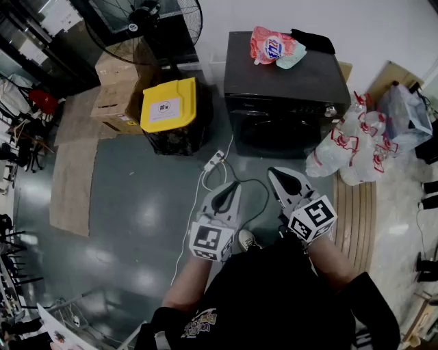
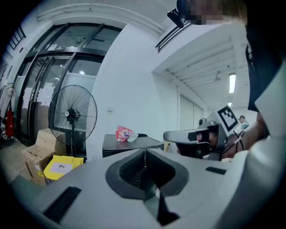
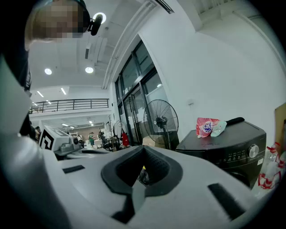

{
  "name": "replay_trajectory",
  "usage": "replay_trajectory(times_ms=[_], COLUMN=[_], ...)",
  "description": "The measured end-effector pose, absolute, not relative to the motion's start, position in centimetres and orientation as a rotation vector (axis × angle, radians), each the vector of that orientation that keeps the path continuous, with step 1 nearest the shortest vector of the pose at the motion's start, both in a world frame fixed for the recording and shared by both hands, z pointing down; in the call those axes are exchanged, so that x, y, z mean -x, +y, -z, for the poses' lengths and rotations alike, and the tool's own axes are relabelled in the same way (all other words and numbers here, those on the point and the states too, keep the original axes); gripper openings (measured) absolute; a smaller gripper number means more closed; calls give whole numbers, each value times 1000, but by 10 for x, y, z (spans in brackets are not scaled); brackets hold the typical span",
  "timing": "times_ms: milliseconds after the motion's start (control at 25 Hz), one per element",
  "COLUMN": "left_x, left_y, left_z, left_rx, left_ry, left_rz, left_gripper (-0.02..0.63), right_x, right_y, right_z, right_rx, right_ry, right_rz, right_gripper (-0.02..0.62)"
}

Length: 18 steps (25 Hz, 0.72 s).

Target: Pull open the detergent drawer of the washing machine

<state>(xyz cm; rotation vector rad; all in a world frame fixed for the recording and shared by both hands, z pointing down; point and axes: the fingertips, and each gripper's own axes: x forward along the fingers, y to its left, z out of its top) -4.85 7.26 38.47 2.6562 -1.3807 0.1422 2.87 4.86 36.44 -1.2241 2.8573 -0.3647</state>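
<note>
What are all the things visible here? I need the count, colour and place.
washing machine: one, black, by the far wall
detergent pouch: one, red-white, on the machine
fan: one, black, behind the bin
bin: one, yellow lid, left of the machine
cardboard boxes: at least two, brown, left of the bin
power strip: one, white, floor before the machine
plastic bags: several, clear with red, right of the machine
left gripper: one, grey, shut, empty
right gripper: one, grey, shut, empty

The detergent drawer on the washing machine [image 1: 294, 85] is too dark to make out.
</note>
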Motion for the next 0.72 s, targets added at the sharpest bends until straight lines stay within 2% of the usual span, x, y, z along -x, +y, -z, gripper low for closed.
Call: replay_trajectory(times_ms=[400, 440, 480, 520, 560, 720], left_x=[56, 56, 55, 54, 53, 52], left_y=[70, 70, 70, 70, 70, 72], left_z=[-385, -384, -383, -380, -378, -381], left_rx=[-2663, -2667, -2671, -2674, -2676, -2711], left_ry=[-1420, -1419, -1414, -1408, -1400, -1369], left_rz=[-116, -112, -107, -103, -100, -90], left_gripper=[18, 27, 75, 148, 198, 236], right_x=[-24, -26, -27, -28, -29, -30], right_y=[46, 45, 44, 43, 41, 34], right_z=[-364, -364, -364, -363, -363, -367], right_rx=[1195, 1197, 1194, 1186, 1176, 1167], right_ry=[2801, 2784, 2765, 2746, 2727, 2659], right_rz=[419, 433, 452, 476, 503, 608], right_gripper=[6, 8, 11, 68, 158, 239])
